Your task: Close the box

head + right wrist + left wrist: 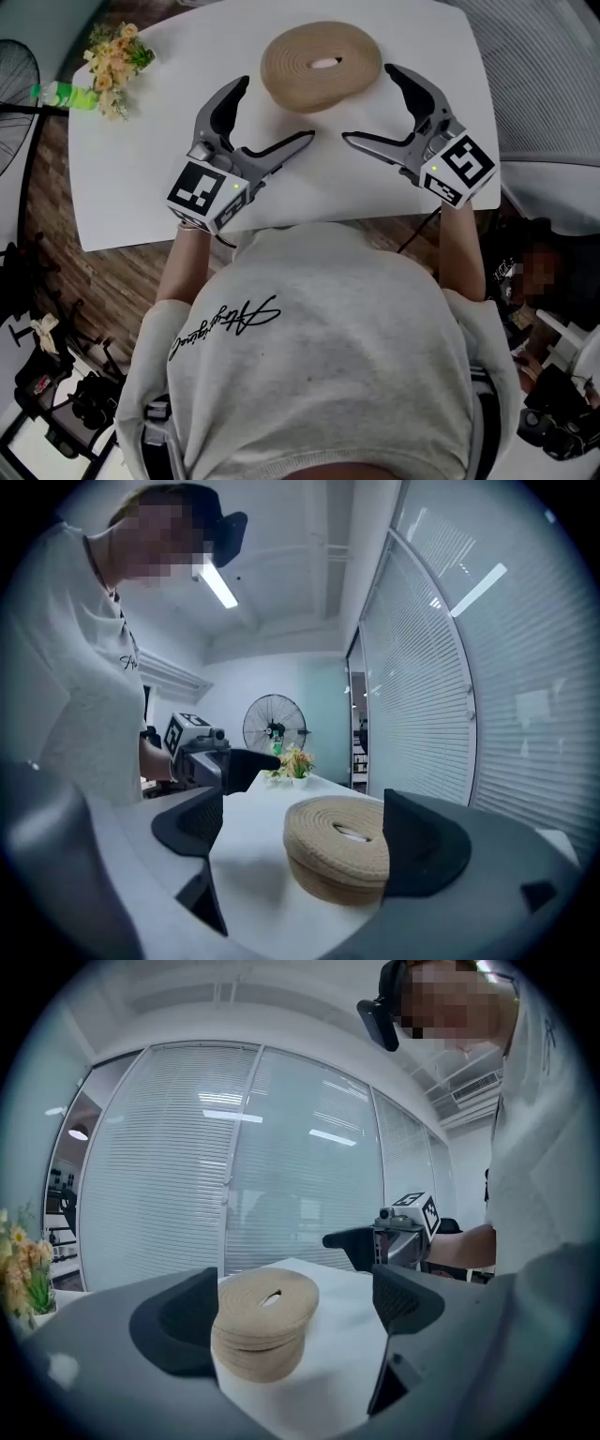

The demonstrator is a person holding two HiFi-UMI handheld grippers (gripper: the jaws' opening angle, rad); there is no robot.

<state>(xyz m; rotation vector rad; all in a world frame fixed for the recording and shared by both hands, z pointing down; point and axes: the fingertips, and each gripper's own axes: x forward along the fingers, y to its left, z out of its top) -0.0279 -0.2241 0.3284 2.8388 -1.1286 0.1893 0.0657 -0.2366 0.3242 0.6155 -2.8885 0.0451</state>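
A round woven beige box [322, 64] stands on the white table [141, 178], its lid with a small centre slot lying on top. My left gripper [275, 112] is open just left of and in front of the box, its far jaw beside the box's left side. My right gripper [370, 105] is open too, its far jaw beside the box's right edge. In the left gripper view the box [265, 1321] sits low between my wide jaws, with the right gripper [394, 1241] beyond. In the right gripper view the box [339, 850] lies against my right-hand jaw.
A small bunch of flowers [114, 56] and a green object [64, 95] sit at the table's far left corner. A standing fan [274, 728] is beyond that end. Blinds on a glass wall [234, 1166] run behind the table. Equipment lies on the wooden floor [56, 281] at left.
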